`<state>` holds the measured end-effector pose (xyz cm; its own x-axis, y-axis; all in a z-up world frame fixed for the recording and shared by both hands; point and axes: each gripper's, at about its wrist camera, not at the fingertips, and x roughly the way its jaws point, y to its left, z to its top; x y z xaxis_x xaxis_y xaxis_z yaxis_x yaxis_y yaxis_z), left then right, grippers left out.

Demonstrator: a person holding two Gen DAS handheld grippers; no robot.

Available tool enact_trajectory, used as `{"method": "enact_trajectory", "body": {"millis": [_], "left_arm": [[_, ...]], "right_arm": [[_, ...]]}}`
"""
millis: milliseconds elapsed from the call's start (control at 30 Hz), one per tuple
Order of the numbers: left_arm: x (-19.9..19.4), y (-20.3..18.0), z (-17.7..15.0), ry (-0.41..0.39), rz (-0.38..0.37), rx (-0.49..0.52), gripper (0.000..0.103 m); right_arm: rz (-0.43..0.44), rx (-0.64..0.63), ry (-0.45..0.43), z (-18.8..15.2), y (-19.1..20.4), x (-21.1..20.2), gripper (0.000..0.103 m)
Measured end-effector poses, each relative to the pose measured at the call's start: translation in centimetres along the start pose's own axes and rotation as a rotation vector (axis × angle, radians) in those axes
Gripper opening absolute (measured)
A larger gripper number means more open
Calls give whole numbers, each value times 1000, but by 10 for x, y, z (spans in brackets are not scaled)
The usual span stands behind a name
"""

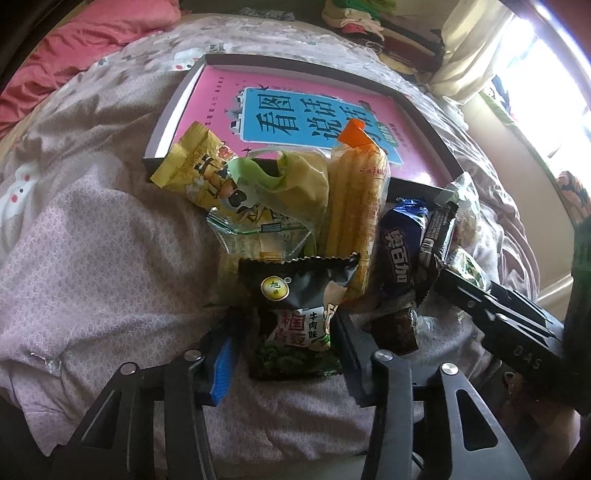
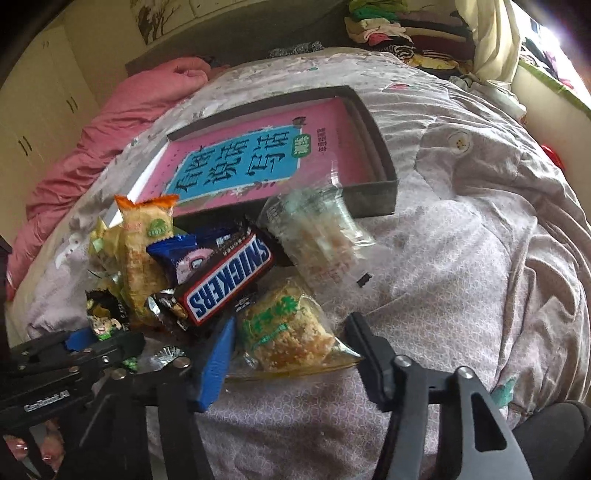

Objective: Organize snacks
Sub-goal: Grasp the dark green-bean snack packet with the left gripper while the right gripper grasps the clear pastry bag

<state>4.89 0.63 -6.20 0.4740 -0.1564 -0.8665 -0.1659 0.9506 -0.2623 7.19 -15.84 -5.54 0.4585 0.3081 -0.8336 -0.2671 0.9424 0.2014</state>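
Observation:
A pile of snacks lies on the bed in front of a shallow dark box (image 1: 173,107) (image 2: 386,155) with a pink book in it. My left gripper (image 1: 288,332) is shut on a black beef-flavour packet (image 1: 295,306), one finger on each side. My right gripper (image 2: 291,326) is shut on a clear packet of yellow-green crispy cake (image 2: 284,332); its blue pad (image 2: 218,365) presses the left side, and the wrapper's corner touches the other finger. Next to it lie a Snickers bar (image 2: 229,280), a blue biscuit packet (image 1: 399,251) and a long yellow stick packet (image 1: 354,206).
A yellow packet (image 1: 195,162) and a green-edged clear bag (image 1: 266,206) lean on the box's near rim. Another clear packet (image 2: 317,236) rests against the box corner. The bed cover (image 2: 461,277) is rumpled lilac fabric; a pink quilt (image 2: 110,122) and folded clothes (image 2: 406,33) lie beyond.

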Motion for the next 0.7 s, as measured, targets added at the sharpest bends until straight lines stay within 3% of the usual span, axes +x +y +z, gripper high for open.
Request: {"method": "enact_trajectory", "body": {"millis": [133,467,700], "left_arm": [[0,6,2,3,-27,-16,37],[-12,9,-5,24,-100,-16,35],[-30,14,-6,1,-115,-32,35]], "right_arm": [[31,23,-2,-2,-4,-8,57],[61,91,-14,-11,-13,-31,54],[19,31,54,-14,-2,-16,52]]}}
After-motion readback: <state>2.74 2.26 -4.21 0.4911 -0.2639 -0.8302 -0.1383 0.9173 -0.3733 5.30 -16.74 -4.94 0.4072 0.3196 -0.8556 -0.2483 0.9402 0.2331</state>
